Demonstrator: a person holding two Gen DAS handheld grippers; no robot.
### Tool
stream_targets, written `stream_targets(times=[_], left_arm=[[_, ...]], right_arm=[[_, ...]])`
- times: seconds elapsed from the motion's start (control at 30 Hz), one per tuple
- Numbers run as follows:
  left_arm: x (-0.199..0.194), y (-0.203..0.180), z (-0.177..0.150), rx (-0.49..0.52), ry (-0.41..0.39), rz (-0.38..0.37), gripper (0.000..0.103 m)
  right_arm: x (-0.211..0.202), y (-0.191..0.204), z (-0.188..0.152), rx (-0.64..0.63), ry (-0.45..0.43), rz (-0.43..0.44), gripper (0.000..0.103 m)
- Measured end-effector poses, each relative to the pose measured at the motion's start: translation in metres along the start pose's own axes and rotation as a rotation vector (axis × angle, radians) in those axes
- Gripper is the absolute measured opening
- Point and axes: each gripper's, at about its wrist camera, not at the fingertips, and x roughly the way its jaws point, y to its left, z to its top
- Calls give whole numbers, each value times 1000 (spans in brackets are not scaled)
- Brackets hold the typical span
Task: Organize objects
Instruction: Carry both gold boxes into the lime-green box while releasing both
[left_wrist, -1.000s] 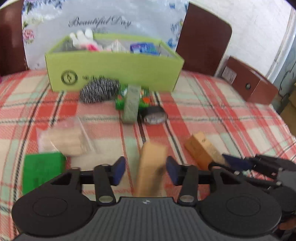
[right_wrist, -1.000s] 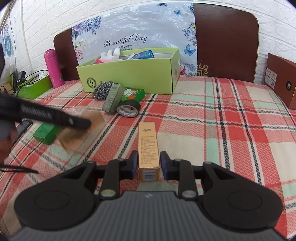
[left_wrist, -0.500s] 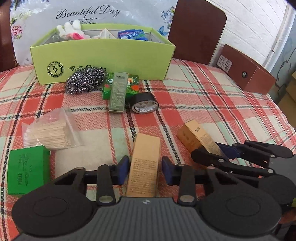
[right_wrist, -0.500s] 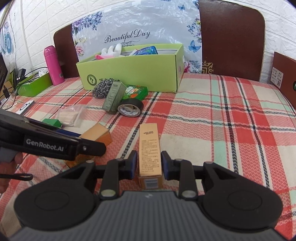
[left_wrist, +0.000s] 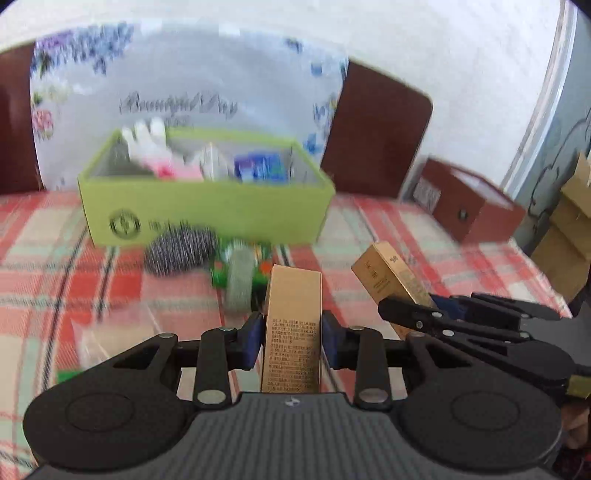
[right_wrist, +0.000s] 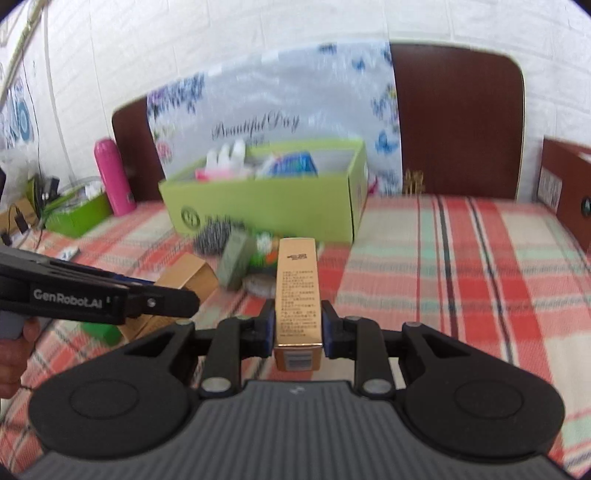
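My left gripper (left_wrist: 293, 341) is shut on a tan carton box (left_wrist: 293, 325) and holds it above the plaid tablecloth. My right gripper (right_wrist: 297, 328) is shut on a second golden carton box (right_wrist: 298, 291), also lifted. Each gripper shows in the other's view: the right one (left_wrist: 424, 314) with its box (left_wrist: 388, 273) at the right of the left wrist view, the left one (right_wrist: 162, 295) with its box (right_wrist: 184, 275) at the left of the right wrist view. The green storage box (left_wrist: 207, 206) (right_wrist: 266, 203), holding several items, stands ahead.
A steel scourer (left_wrist: 177, 251), a grey-green box (left_wrist: 240, 284) and a green packet (left_wrist: 258, 266) lie before the storage box. A pink bottle (right_wrist: 110, 177) stands far left. A brown box (left_wrist: 469, 206) sits at the right edge. A clear bag (left_wrist: 110, 332) lies left.
Both grippers have lifted their boxes off the table and moved toward the green storage box; the view is now motion-blurred.
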Motion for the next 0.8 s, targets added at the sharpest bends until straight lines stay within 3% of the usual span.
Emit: stream_targets(times=[0.3, 0.57, 0.8], left_arm=[[-2, 21, 72, -55, -159, 87, 35], [40, 50, 115, -90, -163, 146, 35], [76, 66, 136, -85, -137, 174, 35]], right_arm=[[20, 4, 71, -56, -134, -17, 24], [71, -12, 106, -51, -152, -103, 24], [115, -20, 122, -63, -157, -126, 24]])
